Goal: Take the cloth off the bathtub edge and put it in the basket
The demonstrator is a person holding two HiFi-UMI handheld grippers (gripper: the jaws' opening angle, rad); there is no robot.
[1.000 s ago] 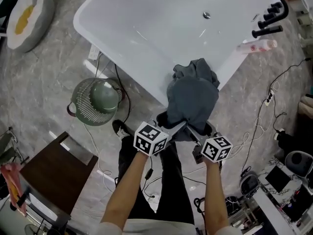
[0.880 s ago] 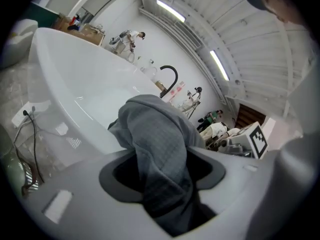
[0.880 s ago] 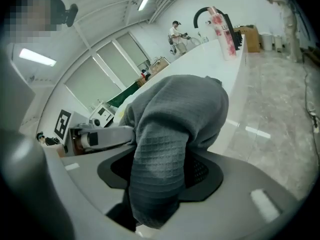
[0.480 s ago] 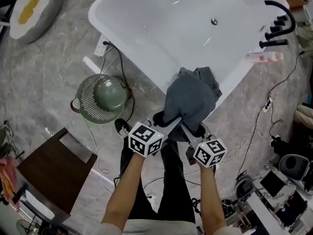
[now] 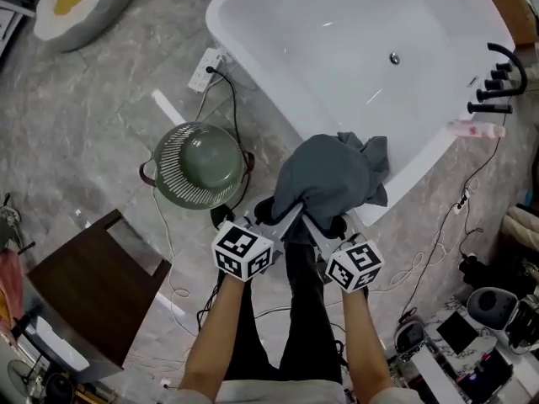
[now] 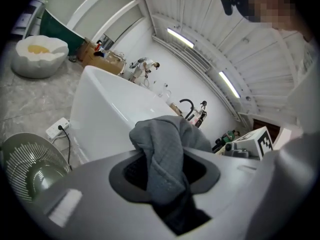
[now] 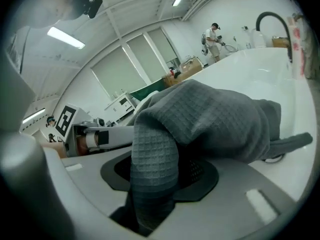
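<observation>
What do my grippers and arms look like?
The left gripper and right gripper are pale grey plastic with dark inner pads. Each carries a white cube with black square markers: left cube, right cube. Forearms are bare; pale sleeves show at the head view's bottom edge. Both grippers' jaws have just been closing, the grey cloth between them.

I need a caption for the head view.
The left claw and right claw, just closing further, grip the grey cloth at the bathtub edge; green basket nearby.
</observation>
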